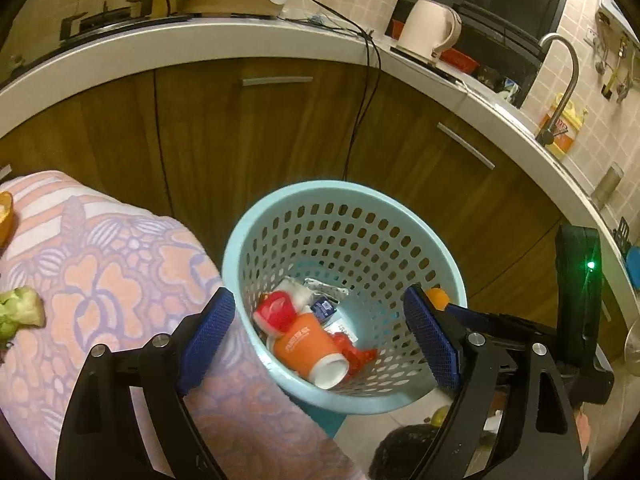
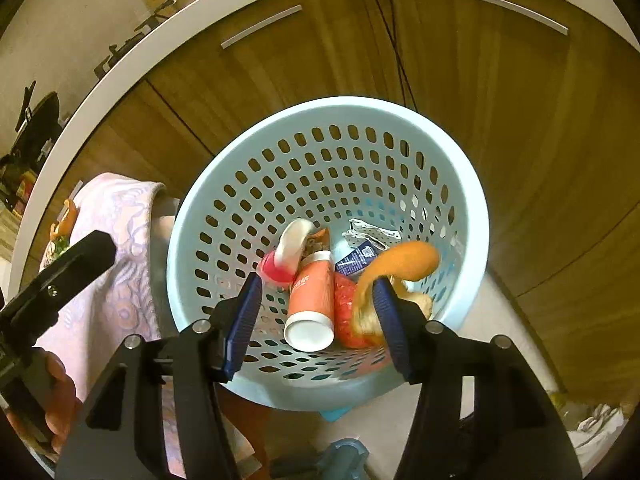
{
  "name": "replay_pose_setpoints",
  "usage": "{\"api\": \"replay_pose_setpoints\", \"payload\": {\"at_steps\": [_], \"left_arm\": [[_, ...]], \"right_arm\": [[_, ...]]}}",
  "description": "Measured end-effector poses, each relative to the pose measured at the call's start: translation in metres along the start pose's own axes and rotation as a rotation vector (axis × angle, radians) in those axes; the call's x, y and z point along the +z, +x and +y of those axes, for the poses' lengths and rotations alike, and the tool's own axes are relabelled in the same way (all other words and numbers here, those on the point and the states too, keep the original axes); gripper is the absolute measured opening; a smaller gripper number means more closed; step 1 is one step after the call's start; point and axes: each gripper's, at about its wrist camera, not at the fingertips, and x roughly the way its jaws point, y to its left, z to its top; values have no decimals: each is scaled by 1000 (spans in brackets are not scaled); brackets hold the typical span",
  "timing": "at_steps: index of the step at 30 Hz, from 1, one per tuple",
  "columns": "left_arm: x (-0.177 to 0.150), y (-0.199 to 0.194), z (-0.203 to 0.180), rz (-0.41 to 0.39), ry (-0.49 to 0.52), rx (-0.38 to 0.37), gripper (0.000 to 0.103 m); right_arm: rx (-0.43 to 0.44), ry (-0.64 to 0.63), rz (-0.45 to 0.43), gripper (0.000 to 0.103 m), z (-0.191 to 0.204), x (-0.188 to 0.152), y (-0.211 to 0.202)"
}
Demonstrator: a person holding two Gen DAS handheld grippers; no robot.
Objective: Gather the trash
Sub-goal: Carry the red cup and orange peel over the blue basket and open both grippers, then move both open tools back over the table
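A light blue perforated basket (image 1: pixel 348 200) (image 2: pixel 224 184) stands on the floor beside a table with a pink flowered cloth (image 1: pixel 120 280). It holds an orange cup (image 2: pixel 312 300), a red-and-white item (image 2: pixel 286 252) and wrappers. My right gripper (image 2: pixel 316 312) is open above the basket; a curled orange peel (image 2: pixel 400 260) hangs blurred against its right finger, over the basket. My left gripper (image 1: pixel 320 340) is open and empty at the basket's near rim. A green vegetable scrap (image 1: pixel 22 312) and an orange piece (image 1: pixel 5 216) lie on the cloth at the left.
Brown cabinet doors (image 1: pixel 280 128) and a white counter (image 1: pixel 240 36) stand behind the basket. A kettle (image 1: pixel 430 28), a tap (image 1: pixel 560 80) and cables (image 1: pixel 368 92) are on or over the counter. Dark and yellow items (image 1: pixel 440 416) lie on the floor at the right.
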Motion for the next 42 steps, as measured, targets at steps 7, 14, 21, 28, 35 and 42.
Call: {"api": "replay_pose_setpoints", "payload": {"at_steps": [7, 14, 21, 28, 35, 42], "left_arm": [[0, -19, 6, -26, -11, -10, 84], [-3, -52, 17, -85, -19, -8, 84], [-8, -104, 52, -178, -86, 29, 84], [-14, -155, 96, -258, -144, 159, 84], [-26, -196, 160, -300, -244, 318, 84], [-41, -217, 227, -287, -375, 416, 84]], "right_arm": [[22, -40, -20, 70, 17, 8, -17], [32, -99, -114, 70, 50, 7, -44], [53, -235, -215, 70, 110, 3, -65], [109, -344, -268, 66, 177, -7, -64], [158, -415, -237, 59, 233, -20, -42], [207, -483, -197, 59, 284, -43, -10]]}}
